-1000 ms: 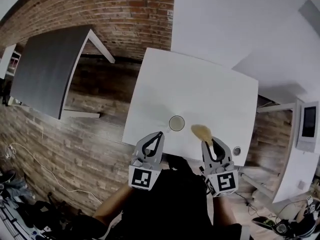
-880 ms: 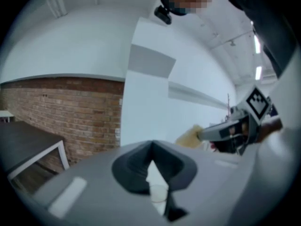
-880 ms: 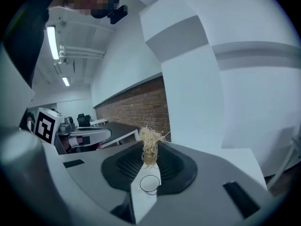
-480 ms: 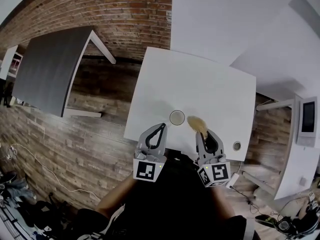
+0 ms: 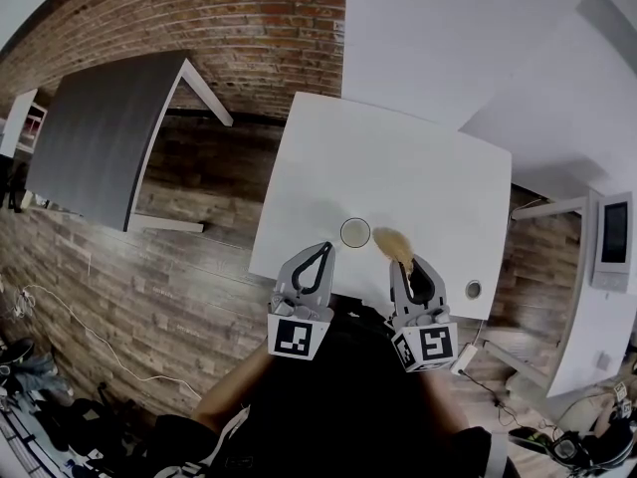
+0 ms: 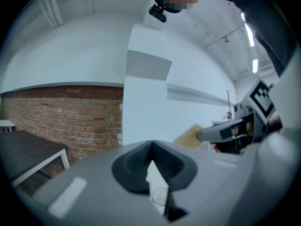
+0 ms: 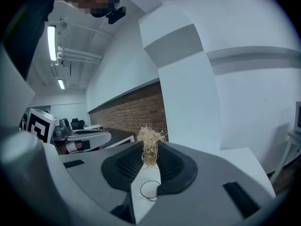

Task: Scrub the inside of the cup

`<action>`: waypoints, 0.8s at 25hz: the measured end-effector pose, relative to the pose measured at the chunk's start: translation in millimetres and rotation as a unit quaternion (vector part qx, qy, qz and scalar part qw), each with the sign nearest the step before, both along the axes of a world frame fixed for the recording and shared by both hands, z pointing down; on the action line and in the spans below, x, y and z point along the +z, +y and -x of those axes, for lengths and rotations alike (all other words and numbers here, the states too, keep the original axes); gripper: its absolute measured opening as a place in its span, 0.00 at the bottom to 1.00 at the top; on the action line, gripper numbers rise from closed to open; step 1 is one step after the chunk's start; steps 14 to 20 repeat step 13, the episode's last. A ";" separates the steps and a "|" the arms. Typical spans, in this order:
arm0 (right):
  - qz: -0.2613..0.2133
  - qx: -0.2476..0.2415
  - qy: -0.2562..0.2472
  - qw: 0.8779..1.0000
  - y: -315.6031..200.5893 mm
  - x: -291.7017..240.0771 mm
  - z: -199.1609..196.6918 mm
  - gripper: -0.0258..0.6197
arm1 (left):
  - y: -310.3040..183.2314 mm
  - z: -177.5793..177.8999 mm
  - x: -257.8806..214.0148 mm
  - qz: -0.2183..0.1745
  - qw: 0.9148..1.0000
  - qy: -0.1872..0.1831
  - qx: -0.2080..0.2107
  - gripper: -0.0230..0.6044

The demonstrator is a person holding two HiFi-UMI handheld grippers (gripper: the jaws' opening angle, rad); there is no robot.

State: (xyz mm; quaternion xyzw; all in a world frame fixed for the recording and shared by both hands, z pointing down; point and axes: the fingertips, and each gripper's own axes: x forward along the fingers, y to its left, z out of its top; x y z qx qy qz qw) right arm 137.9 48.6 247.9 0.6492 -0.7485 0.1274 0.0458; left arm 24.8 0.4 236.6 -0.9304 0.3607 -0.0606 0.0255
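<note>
Head view, looking steeply down: a dark table (image 5: 100, 137) stands at the left and a white table (image 5: 398, 157) at the centre. The left gripper (image 5: 320, 250) hovers at the white table's near edge, its jaws pressed together with nothing between them. Just ahead and to its right, the cup (image 5: 354, 233) stands upright on the table. Just beside the cup, a tan fibrous scrubber (image 5: 390, 240) is pinched in the jaws of the right gripper (image 5: 405, 263).

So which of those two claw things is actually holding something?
The right gripper: its jaws pinch a straw-coloured fibre scrubber. The left gripper is shut with nothing between its jaws.
</note>
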 end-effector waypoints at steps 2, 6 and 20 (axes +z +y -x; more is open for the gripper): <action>0.001 0.005 0.002 1.000 0.0 0.5 -1.2 0.13 | -0.3 0.4 0.7 0.001 1.000 0.001 0.000 0.04; 0.005 0.011 0.001 1.000 0.7 1.6 -1.8 0.13 | -0.6 2.5 2.3 0.006 1.000 0.003 -0.002 0.04; 0.005 0.009 0.006 1.000 0.6 1.5 1.0 0.13 | -1.5 2.0 1.6 0.009 1.000 0.011 -0.001 0.04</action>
